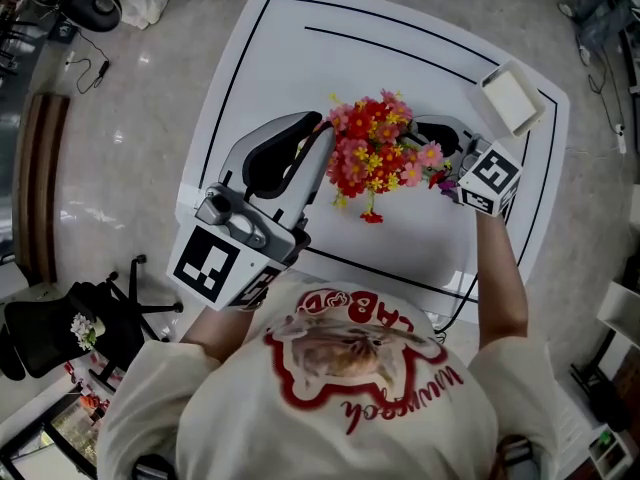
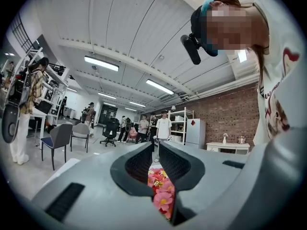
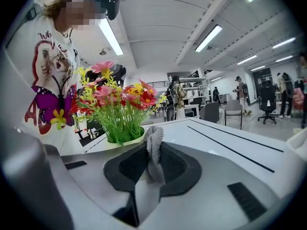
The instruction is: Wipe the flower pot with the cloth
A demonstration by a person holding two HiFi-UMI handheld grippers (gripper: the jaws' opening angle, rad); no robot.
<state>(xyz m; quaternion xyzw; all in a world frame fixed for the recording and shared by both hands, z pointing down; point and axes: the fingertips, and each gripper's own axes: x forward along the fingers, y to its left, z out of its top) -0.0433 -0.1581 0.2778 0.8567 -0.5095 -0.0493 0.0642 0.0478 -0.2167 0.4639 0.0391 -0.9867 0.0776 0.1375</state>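
Counter (image 1: 400, 78): flower pot (image 3: 125, 140) stands near its middle, hidden from above by its flowers (image 1: 372, 153). Left tool (image 2: 157, 150), on the pot's left, is closed with its tips at the flowers; nothing seen pinched. Right tool (image 3: 153, 146), on the pot's right, is clamped on the grey cloth (image 3: 154, 138), which is close to the pot; contact unclear. Judgement: wiping barely begun, pot surface left.

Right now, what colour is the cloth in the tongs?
Grey. The cloth shows best in the right gripper view.
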